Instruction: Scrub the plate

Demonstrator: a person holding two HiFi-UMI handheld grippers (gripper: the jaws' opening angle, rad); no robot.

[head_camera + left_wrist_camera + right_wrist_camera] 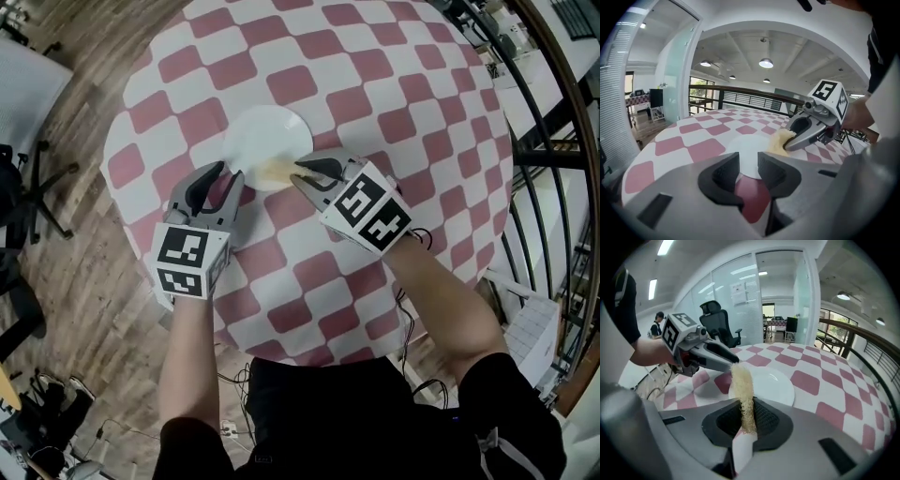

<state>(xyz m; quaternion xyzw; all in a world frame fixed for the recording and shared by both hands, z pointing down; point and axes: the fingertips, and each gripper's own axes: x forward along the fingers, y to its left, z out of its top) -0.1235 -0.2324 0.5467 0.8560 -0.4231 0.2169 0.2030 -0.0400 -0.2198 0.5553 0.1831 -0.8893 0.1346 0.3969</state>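
A white plate (267, 139) lies on the round table with a red-and-white checked cloth (375, 84). My left gripper (230, 172) stands open at the plate's near-left rim. In the left gripper view its fingers (724, 176) have a gap between them, and the plate (745, 150) edge lies just at their tips, not pinched. My right gripper (294, 171) is shut on a yellowish loofah scrubber (277, 171), which rests on the plate's near edge. In the right gripper view the loofah (742, 390) sticks up between the jaws in front of the plate (773, 385).
The table edge curves round close to the person's body. An office chair (28, 187) stands on the wooden floor at left. A dark metal railing (553, 141) runs along the right. A second office chair (719, 319) and a person (658, 322) show far behind.
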